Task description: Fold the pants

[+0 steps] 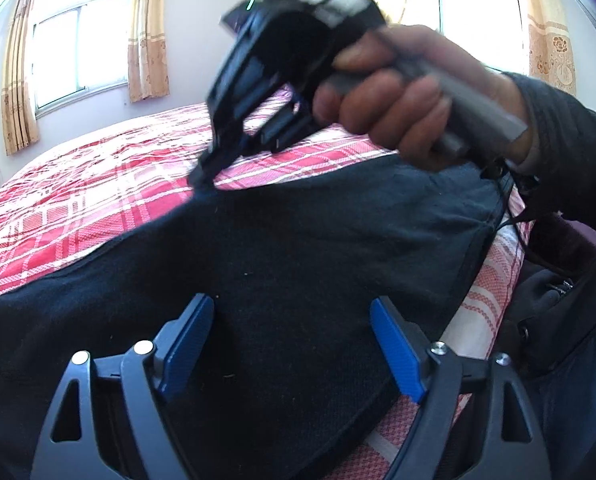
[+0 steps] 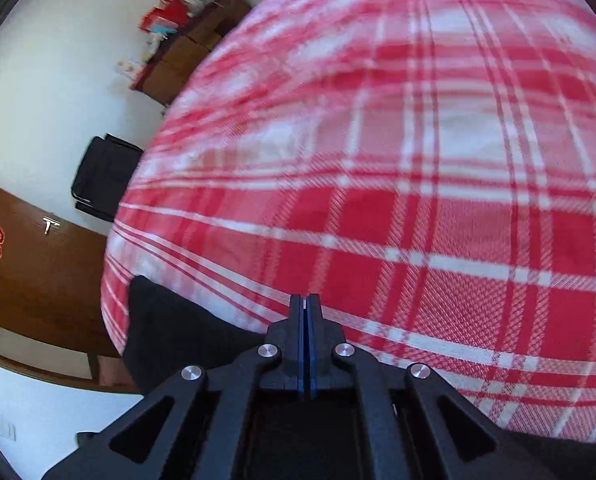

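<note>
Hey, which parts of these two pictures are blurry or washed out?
Left wrist view: the right gripper and hand are motion-blurred, the windows blown out white, the pants sharp. Right wrist view: the plaid bedspread smears with motion, while the shut fingers stay crisp.

right claw point(image 1: 202, 174) motion-blurred, grip on pants point(image 1: 258, 280) unclear | pants cut off at frame edges
</note>
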Demonstrator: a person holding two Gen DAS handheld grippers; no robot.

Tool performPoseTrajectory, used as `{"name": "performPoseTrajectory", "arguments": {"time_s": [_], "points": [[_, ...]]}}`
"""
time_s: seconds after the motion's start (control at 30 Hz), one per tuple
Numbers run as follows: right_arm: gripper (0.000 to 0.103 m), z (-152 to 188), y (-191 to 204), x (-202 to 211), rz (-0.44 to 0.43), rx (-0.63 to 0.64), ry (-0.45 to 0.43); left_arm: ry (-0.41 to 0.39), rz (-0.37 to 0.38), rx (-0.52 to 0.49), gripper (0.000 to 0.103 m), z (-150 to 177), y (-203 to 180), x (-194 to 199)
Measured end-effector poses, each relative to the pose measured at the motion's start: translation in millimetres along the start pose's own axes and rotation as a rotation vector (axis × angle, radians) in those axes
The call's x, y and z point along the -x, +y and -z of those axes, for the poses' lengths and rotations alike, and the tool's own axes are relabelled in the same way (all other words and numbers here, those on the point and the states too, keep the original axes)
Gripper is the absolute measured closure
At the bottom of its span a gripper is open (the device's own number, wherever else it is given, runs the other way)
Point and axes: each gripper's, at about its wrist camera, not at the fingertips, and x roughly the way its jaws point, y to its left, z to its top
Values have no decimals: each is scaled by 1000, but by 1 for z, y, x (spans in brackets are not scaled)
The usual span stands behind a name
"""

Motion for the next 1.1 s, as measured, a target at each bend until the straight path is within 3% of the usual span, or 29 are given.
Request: {"name": "performPoseTrajectory", "arguments": {"time_s": [0.1, 0.23, 0.27, 0.37, 0.4, 0.53, 0.73, 0.87, 1.0, 1.1], "points": [[101, 3, -3, -6, 2, 51, 16, 10, -9, -43, 11, 1, -7, 0], [100, 12, 7, 25, 14, 134, -9, 20, -24, -64, 11, 1, -11, 1], [96, 15, 9, 37, 39, 167, -28, 21, -22, -61, 11, 0, -11, 2], [69, 36, 5, 79, 100, 229, -80, 16, -21, -58, 11, -3, -10, 8], [64, 45, 2, 91, 120, 247, -90, 12, -19, -52, 11, -5, -10, 10], [64, 96, -5, 134, 302, 399, -87, -11, 32, -27, 10, -16, -18, 16], [64, 171, -17, 128, 423, 545, 40, 19, 47, -116, 10, -19, -41, 6], [63, 186, -28, 102, 460, 535, 64, 62, 31, -103, 10, -15, -48, -3], [58, 204, -16, 96, 536, 666, 42, 85, -13, -93, 10, -14, -42, -5], [58, 194, -15, 108, 483, 617, -5, 78, -36, -75, 10, -16, -35, 1]]}}
